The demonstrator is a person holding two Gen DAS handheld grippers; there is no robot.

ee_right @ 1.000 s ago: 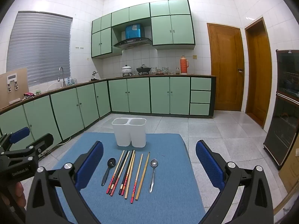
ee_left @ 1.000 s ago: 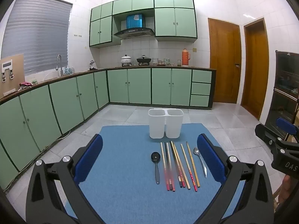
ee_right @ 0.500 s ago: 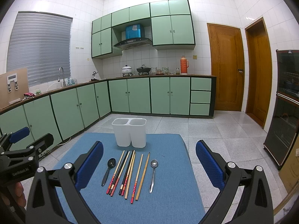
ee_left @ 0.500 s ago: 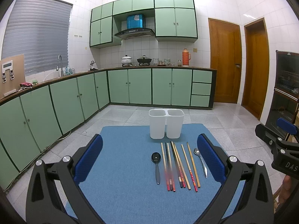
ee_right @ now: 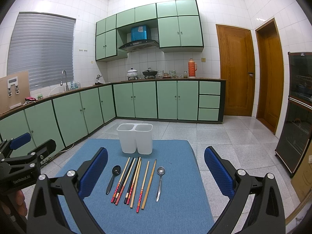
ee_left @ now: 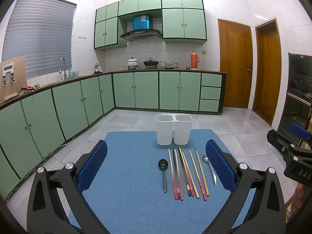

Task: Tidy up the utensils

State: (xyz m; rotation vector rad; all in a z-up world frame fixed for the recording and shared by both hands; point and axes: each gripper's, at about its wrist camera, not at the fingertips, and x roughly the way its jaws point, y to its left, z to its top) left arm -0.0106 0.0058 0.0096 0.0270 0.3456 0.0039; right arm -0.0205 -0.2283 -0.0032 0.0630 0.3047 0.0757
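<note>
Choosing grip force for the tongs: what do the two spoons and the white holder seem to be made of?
Black spoon: likely plastic, dark all over with only a small glint on the bowl. Silver spoon: apparently polished steel, bright and mirror-like. White holder: probably moulded plastic, uniform, smooth, thin-walled, with rounded corners.

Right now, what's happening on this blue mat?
Nothing is picked up yet. Both claws, left claw and right claw, hang open above the blue mat. A black spoon, chopsticks and a metal spoon lie in a row before the empty white two-compartment holder.
</note>
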